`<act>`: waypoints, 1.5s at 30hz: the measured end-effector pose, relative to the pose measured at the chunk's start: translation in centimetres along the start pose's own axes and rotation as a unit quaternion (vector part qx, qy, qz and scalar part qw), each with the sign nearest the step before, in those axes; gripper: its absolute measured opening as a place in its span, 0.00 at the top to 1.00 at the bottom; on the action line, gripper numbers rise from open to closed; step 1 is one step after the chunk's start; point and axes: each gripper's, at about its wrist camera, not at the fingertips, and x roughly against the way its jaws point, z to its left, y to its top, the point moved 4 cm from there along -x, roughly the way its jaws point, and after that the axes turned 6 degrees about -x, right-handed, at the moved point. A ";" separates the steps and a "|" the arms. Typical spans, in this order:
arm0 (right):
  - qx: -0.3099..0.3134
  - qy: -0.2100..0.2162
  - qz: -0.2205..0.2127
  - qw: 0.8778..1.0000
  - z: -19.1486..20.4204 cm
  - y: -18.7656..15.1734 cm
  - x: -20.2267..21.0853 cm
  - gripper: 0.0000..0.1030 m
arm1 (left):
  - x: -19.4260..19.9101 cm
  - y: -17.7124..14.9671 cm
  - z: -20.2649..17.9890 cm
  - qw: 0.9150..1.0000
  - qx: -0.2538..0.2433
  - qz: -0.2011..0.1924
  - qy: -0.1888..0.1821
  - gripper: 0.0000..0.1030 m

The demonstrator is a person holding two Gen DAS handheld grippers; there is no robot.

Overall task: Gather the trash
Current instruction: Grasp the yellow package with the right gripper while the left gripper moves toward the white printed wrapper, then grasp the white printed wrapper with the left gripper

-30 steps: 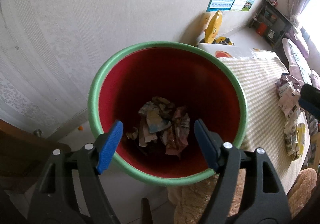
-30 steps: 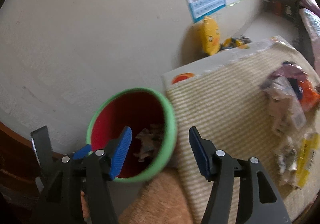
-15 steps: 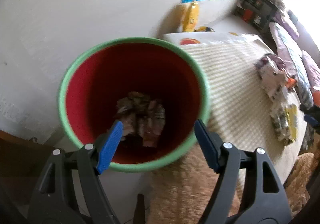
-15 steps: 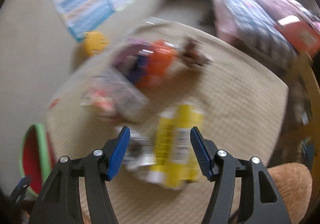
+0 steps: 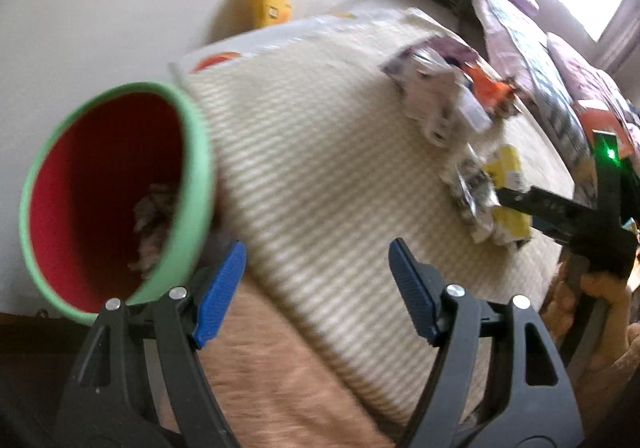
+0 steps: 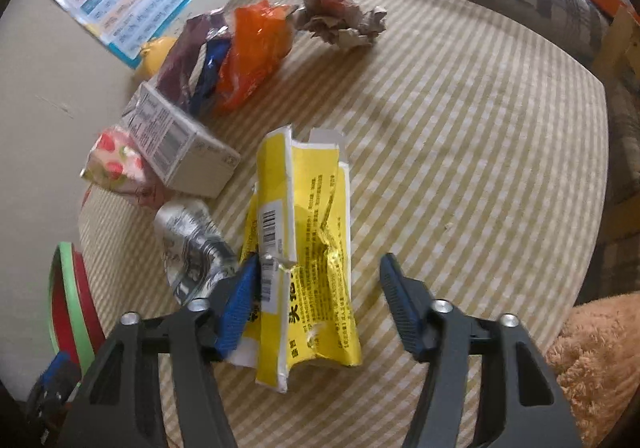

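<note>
Far left, off worktop edge: red bin (image 5: 100, 183) w/ green rim, crumpled scraps at bottom. Left gripper (image 5: 316, 288) above worktop (image 6: 460, 135) edge, jaws apart, nothing between. On striped cloth, L to R: strawberry-print pack (image 6: 116, 165), grey carton (image 6: 176, 139), silver foil wrapper (image 6: 192, 248), flattened yellow box (image 6: 308, 248), torn, creased, barcode up. Right gripper (image 6: 316, 288) down over yellow box, jaws closing around near end; left pad at its edge, right pad not touching.
</note>
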 end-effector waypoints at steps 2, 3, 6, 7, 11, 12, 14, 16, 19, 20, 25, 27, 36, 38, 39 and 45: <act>0.009 -0.002 0.006 1.000 -0.4 -0.4 0.4 0.69 | -0.5 0.3 -1.7 1.000 -0.012 0.007 -0.007 0.31; 0.007 0.002 0.004 1.000 -0.7 -0.4 0.9 0.70 | -0.8 0.5 -2.7 1.000 -0.020 0.009 -0.010 0.31; -0.010 0.016 -0.013 1.000 -3.0 -0.5 3.3 0.70 | -1.5 1.3 -5.2 0.999 -0.038 0.010 -0.017 0.31; -0.014 0.019 -0.020 1.000 -3.4 -0.3 3.9 0.70 | -1.8 1.5 -6.0 0.999 -0.042 0.012 -0.020 0.31; -0.022 0.018 -0.049 0.998 -5.5 -0.1 6.2 0.70 | -3.5 2.0 -8.4 0.998 -0.042 0.024 -0.030 0.31; -0.026 0.016 -0.052 0.998 -6.2 -0.3 6.4 0.70 | -4.1 2.1 -9.1 0.998 -0.038 0.029 -0.031 0.31; -0.034 0.016 -0.049 0.998 -6.7 -0.2 6.2 0.70 | -4.8 2.3 -9.7 0.998 -0.032 0.038 -0.035 0.31; -0.041 0.019 -0.042 0.998 -7.0 -0.2 5.8 0.70 | -5.5 2.5 -10.7 0.998 -0.029 0.041 -0.037 0.31; -0.039 0.023 -0.041 0.998 -7.1 -0.3 5.7 0.69 | -6.5 3.1 -12.1 0.998 -0.033 0.039 -0.033 0.31; -0.037 0.023 -0.042 0.998 -6.9 -0.3 5.8 0.69 | -6.8 3.3 -12.3 0.998 -0.033 0.039 -0.033 0.29; -0.038 0.027 -0.041 0.998 -6.7 0.0 5.2 0.69 | -9.1 4.5 -13.4 0.998 -0.024 0.052 -0.026 0.28; -0.043 0.027 -0.041 0.998 -6.9 0.2 5.1 0.69 | -9.6 4.5 -13.5 0.998 -0.023 0.054 -0.025 0.28; -0.037 0.027 -0.040 0.998 -6.6 0.2 4.8 0.69 | -10.4 3.8 -13.6 0.997 -0.042 0.064 -0.012 0.47; -0.037 0.026 -0.040 0.998 -6.7 0.2 4.8 0.69 | -10.2 3.9 -13.7 0.997 -0.052 0.063 -0.014 0.54; -0.038 0.026 -0.040 0.998 -6.7 0.2 4.8 0.69 | -10.2 3.9 -13.7 0.996 -0.055 0.063 -0.015 0.54; -0.038 0.023 -0.040 0.998 -6.7 0.2 4.7 0.69 | -8.9 2.6 -13.3 0.996 -0.066 0.062 -0.023 0.55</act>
